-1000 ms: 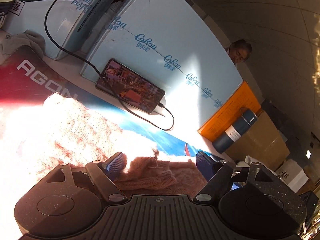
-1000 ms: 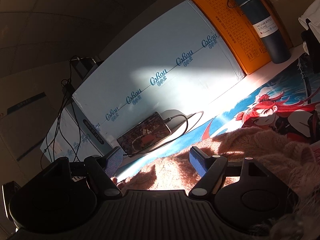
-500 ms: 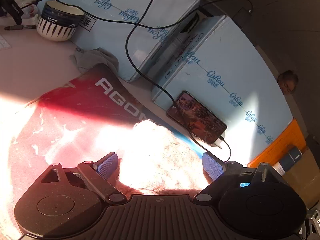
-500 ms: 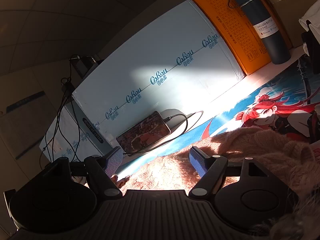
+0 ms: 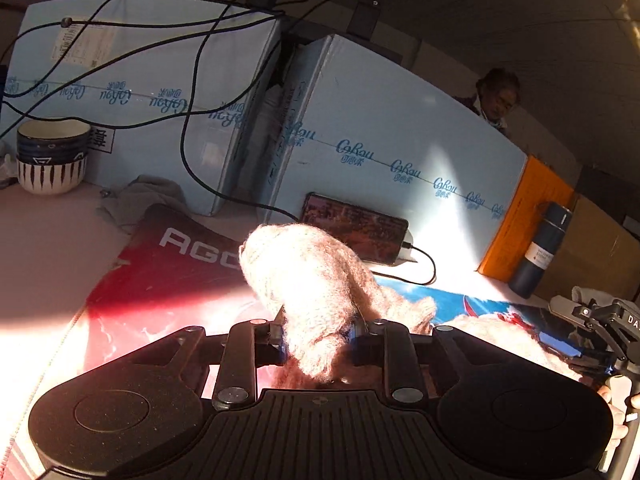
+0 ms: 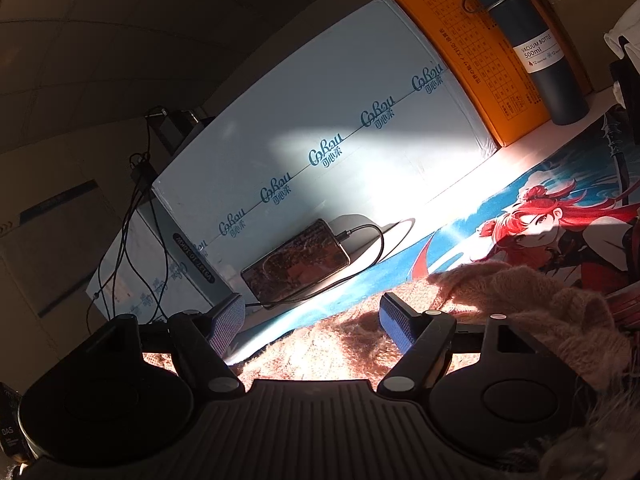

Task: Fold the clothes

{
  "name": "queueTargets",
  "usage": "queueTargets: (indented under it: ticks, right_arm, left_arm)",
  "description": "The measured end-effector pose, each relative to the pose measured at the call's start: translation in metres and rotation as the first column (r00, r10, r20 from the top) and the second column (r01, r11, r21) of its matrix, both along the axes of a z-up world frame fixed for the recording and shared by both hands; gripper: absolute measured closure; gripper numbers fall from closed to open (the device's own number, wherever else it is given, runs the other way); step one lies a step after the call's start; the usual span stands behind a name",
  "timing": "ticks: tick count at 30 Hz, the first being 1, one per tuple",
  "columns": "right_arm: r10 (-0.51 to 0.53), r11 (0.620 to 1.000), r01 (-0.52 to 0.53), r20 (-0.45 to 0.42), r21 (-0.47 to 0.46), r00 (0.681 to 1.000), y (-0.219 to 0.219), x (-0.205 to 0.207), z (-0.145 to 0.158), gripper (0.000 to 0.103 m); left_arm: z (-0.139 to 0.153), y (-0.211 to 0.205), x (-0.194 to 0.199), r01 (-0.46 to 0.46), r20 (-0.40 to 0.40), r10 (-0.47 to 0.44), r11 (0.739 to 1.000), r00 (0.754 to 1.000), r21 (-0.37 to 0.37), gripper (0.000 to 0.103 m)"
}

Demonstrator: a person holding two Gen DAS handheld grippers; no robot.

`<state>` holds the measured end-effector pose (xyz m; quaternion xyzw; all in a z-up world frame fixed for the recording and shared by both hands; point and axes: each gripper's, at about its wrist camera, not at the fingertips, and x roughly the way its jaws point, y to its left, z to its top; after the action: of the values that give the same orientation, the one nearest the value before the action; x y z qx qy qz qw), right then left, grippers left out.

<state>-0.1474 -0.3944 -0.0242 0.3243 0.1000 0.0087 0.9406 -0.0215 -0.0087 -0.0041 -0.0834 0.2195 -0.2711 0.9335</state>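
Observation:
A fluffy pink knitted sweater (image 5: pixel 312 280) lies on the printed desk mat (image 5: pixel 168 280). My left gripper (image 5: pixel 318 340) is closing its jaws on a bunched fold of it; both pads press into the knit, and the fold stands up above the fingers. In the right wrist view the rest of the sweater (image 6: pixel 500 296) spreads flat under and to the right of my right gripper (image 6: pixel 312 328). That gripper is open just above the knit, with nothing pinched. One of its blue pads (image 5: pixel 558 345) shows at the right edge of the left wrist view.
A phone (image 5: pixel 354 226) on a cable leans against light-blue boxes (image 5: pixel 400 128) behind the mat. An orange box (image 5: pixel 524 216) and a dark blue vacuum bottle (image 5: pixel 538 252) stand at the right. A striped cup (image 5: pixel 52 156) and grey cloth (image 5: pixel 140 196) sit at the left. A person (image 5: pixel 496 96) is behind the boxes.
My left gripper swung left and rolled, then went from wide open to closed on a fold of the sweater, which is now raised. The right gripper's view is unchanged.

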Motion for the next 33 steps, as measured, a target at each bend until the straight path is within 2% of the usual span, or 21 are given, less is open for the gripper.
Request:
queueTargets:
  ticks: [3, 5, 7, 9, 10, 13, 16, 18, 21, 26, 29, 33]
  right_arm:
    - [0.008, 1.0, -0.008, -0.005, -0.005, 1.0, 0.002, 0.001, 0.0, 0.03]
    - [0.016, 1.0, -0.016, -0.005, -0.01, 1.0, 0.003, 0.001, 0.0, 0.03]
    - [0.021, 1.0, -0.021, -0.001, -0.014, 1.0, 0.004, 0.001, 0.0, 0.03]
    - [0.023, 1.0, -0.023, 0.003, -0.013, 1.0, 0.004, 0.001, 0.001, 0.03]
    - [0.024, 1.0, -0.024, 0.004, -0.013, 1.0, 0.005, 0.0, 0.001, 0.03]
    - [0.025, 1.0, -0.025, 0.008, -0.011, 1.0, 0.005, 0.0, 0.001, 0.03]
    - [0.025, 1.0, -0.025, 0.011, -0.007, 1.0, 0.005, 0.0, 0.001, 0.03]
    - [0.026, 1.0, -0.026, 0.014, -0.005, 1.0, 0.005, 0.0, 0.001, 0.03]
    - [0.027, 1.0, -0.027, 0.017, 0.0, 0.999, 0.004, -0.001, 0.001, 0.03]
    - [0.031, 0.999, -0.031, 0.028, 0.007, 0.999, 0.005, -0.002, 0.002, 0.03]
    - [0.035, 0.999, -0.036, 0.034, 0.021, 0.999, 0.004, -0.003, 0.002, 0.03]
    - [0.06, 0.997, -0.062, 0.052, 0.04, 0.997, 0.004, -0.003, 0.003, 0.03]
  left_arm:
    - [0.008, 0.013, 0.003, -0.072, 0.05, 0.068, 0.993, 0.996, 0.089, 0.079]
    - [0.015, 0.015, 0.004, -0.139, 0.127, 0.116, 0.973, 0.985, 0.186, 0.079]
    - [0.02, 0.009, 0.003, -0.224, 0.246, 0.15, 0.926, 0.958, 0.305, 0.079]
    - [0.026, -0.002, -0.002, -0.286, 0.348, 0.151, 0.88, 0.925, 0.379, 0.079]
    - [0.029, -0.007, -0.005, -0.291, 0.379, 0.136, 0.874, 0.915, 0.39, 0.079]
    - [0.039, -0.027, -0.022, -0.232, 0.42, 0.056, 0.894, 0.906, 0.383, 0.079]
    - [0.044, -0.052, -0.039, -0.127, 0.436, -0.049, 0.922, 0.899, 0.365, 0.079]
    - [0.047, -0.07, -0.051, -0.057, 0.448, -0.12, 0.931, 0.886, 0.362, 0.079]
    - [0.043, -0.098, -0.064, 0.016, 0.46, -0.216, 0.917, 0.862, 0.4, 0.079]
    - [0.02, -0.14, -0.08, 0.041, 0.489, -0.34, 0.851, 0.803, 0.524, 0.078]
    - [0.016, -0.144, -0.079, 0.027, 0.48, -0.325, 0.848, 0.815, 0.529, 0.078]
    - [0.015, -0.149, -0.088, 0.027, 0.498, -0.339, 0.846, 0.798, 0.533, 0.077]
